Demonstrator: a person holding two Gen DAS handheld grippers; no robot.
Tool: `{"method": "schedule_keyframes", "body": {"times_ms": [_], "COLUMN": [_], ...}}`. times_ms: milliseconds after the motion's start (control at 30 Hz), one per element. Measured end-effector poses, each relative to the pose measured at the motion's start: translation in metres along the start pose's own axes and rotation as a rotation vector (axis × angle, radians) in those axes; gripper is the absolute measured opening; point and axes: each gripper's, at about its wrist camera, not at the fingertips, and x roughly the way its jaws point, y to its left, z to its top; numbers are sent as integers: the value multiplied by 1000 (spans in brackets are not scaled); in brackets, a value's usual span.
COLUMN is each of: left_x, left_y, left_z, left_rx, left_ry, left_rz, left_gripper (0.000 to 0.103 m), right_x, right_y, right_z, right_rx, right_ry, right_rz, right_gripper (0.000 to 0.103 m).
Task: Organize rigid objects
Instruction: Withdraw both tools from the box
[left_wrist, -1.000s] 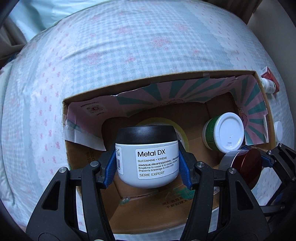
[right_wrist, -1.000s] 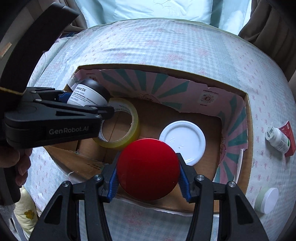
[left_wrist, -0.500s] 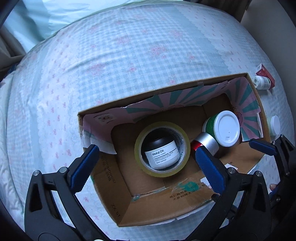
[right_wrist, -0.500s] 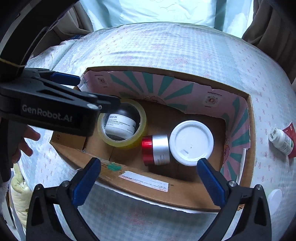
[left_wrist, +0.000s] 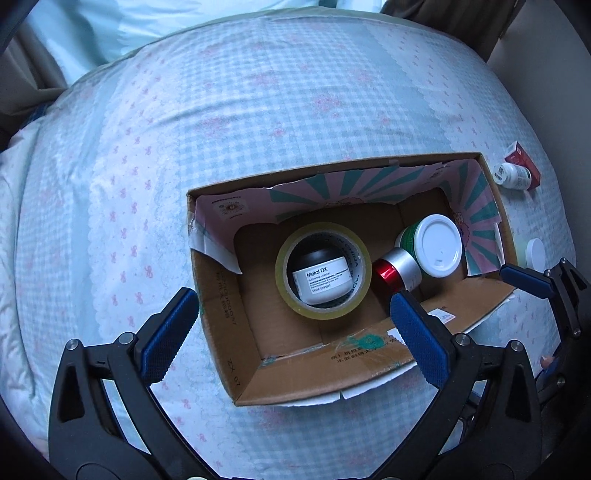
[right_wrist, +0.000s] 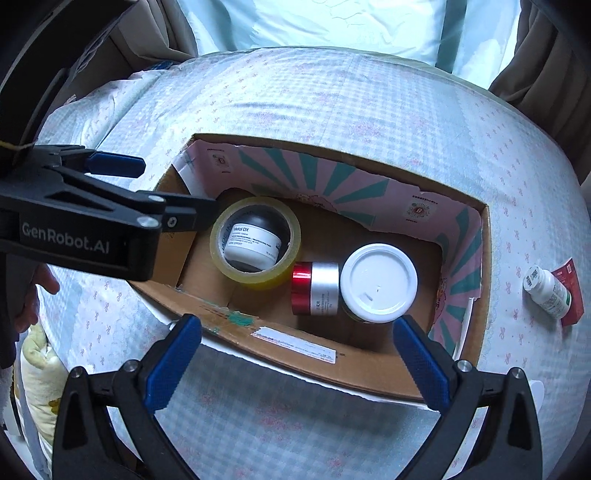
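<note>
A cardboard box (left_wrist: 229, 332) (right_wrist: 295, 354) lies open on the bed. In it a yellow tape roll (left_wrist: 288, 295) (right_wrist: 258, 277) rings the grey Metal DX jar (left_wrist: 321, 277) (right_wrist: 255, 243). Right of the roll, a silver jar with a red lid (left_wrist: 400, 267) (right_wrist: 317, 288) lies on its side against a green tub with a white lid (left_wrist: 437, 245) (right_wrist: 378, 282). My left gripper (left_wrist: 292, 301) hangs wide open above the roll, holding nothing. The right gripper (right_wrist: 296, 325) is also open and empty, above the box's near wall.
Right of the box, on the checked bedcover, lie a white pill bottle (left_wrist: 511, 176) (right_wrist: 546, 291) on a red carton (left_wrist: 521, 158) (right_wrist: 570, 280), and a white-lidded jar (left_wrist: 535, 253). A pale pillow (right_wrist: 332, 26) lies beyond. A hand (right_wrist: 40, 284) holds the left gripper.
Both grippers opened and let go: the Metal DX jar now sits inside the tape roll, and the red-lidded jar lies beside the tub. Both grippers have risen above the box.
</note>
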Motion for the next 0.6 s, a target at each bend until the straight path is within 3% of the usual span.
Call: {"method": "schedule_keyframes", "body": {"times_ms": [133, 333, 600], "left_x": [-20, -60, -115], "left_y": [1, -11, -75], "left_z": [-6, -15, -24], "left_rx": [-24, -80, -81], "left_ry": [-10, -40, -119], "left_rz": [4, -16, -53], "left_gripper": [103, 103, 103], "right_x": [-18, -66, -137], "right_y": [-1, -31, -103], "right_z": [4, 1, -13], "right_rx": [-6, 115, 239], "right_ry": [22, -23, -73], "right_rz": [-39, -44, -129], "right_gripper": [103, 103, 103]}}
